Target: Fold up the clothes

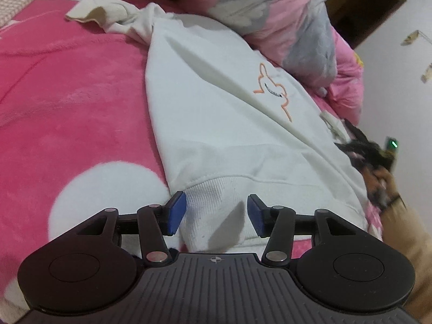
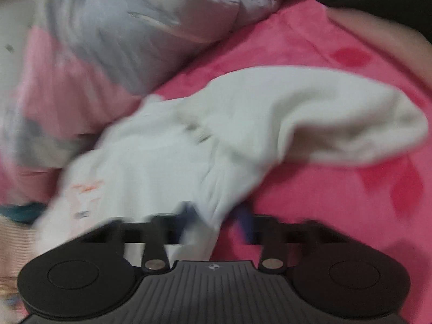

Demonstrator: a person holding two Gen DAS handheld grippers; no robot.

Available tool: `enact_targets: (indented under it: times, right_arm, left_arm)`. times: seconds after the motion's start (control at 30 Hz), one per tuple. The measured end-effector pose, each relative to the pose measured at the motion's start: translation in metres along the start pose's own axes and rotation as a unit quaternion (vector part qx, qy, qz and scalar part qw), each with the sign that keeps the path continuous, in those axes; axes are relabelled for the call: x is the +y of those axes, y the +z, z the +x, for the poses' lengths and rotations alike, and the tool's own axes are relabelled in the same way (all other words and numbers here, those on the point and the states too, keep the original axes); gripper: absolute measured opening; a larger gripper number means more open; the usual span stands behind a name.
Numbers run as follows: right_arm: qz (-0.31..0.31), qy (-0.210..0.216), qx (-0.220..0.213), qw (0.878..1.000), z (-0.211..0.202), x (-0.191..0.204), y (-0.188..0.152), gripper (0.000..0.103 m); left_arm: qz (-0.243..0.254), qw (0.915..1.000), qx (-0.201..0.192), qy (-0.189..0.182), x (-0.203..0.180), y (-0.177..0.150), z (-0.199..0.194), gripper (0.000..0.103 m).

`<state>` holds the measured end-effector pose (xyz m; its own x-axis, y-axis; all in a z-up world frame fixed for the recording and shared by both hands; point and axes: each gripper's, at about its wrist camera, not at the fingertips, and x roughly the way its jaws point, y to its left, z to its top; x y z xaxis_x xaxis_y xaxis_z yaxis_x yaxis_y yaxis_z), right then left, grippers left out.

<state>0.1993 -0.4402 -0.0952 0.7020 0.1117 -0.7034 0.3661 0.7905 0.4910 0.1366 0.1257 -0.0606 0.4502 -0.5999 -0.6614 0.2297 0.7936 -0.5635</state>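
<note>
A white cotton sweatshirt with an orange line drawing on it [image 1: 221,108] lies across a fuzzy pink blanket with a big white spot [image 1: 67,94]. Its thick ribbed bottom edge [image 1: 216,210] sits right in front of the left claw [image 1: 216,214]. The two blue pads [image 1: 176,213] stand apart on each side of that ribbed edge. They are about half open, and there is a gap between each pad and the cloth, so the left claw is not squeezing anything.

To the left of the sweatshirt the pink blanket is flat and wide, with lots of room to move. To the right it is crowded: a puffy pink and grey quilt [image 1: 283,19] pushes up against the sweatshirt's long edge. A cream sleeve end [image 1: 100,13] sticks out at the far top.

The right wrist view is smeared with blur. The right claw [image 2: 216,221] is down at a narrow bunched end of the sweatshirt [image 2: 208,145], and white cloth runs between its fingers. The blur hides the pads (so I cannot tell if they pinch the cloth or how far apart they are). A floppy sleeve [image 2: 337,116] spreads out to the right over open blanket [image 2: 324,202]. The quilt [image 2: 94,54] fills the left side.
</note>
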Motion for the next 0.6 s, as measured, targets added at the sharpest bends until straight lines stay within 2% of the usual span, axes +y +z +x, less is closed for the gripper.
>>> enact_targets:
  times: [0.2,0.33,0.4,0.47,0.53,0.6]
  right_arm:
    - [-0.046,0.024,-0.113,0.992,-0.01,0.015,0.052,0.008]
    - [-0.064,0.016,-0.158,0.985,0.013,0.025,0.081,0.008]
    - [-0.057,-0.013,-0.154,0.986,0.036,0.021,0.086,0.008]
    - [-0.028,-0.034,-0.118,0.992,0.058,0.006,0.088,0.008]
    - [0.001,-0.016,-0.103,0.995,0.049,-0.005,0.084,0.009]
    - [0.03,0.009,-0.093,0.995,0.034,-0.015,0.08,0.021]
  left_arm:
    - [0.003,0.9989,0.037,-0.029,0.012,0.01,0.003,0.048]
    - [0.003,0.9986,0.044,-0.03,0.012,0.011,0.002,0.048]
    - [0.008,0.9987,0.044,-0.025,0.01,0.009,0.001,0.048]
    - [0.009,0.9989,0.041,-0.021,0.009,0.007,0.0,0.048]
    - [0.003,0.999,0.039,-0.022,0.009,0.006,0.0,0.048]
    - [-0.005,0.9991,0.037,-0.023,0.011,0.006,-0.001,0.048]
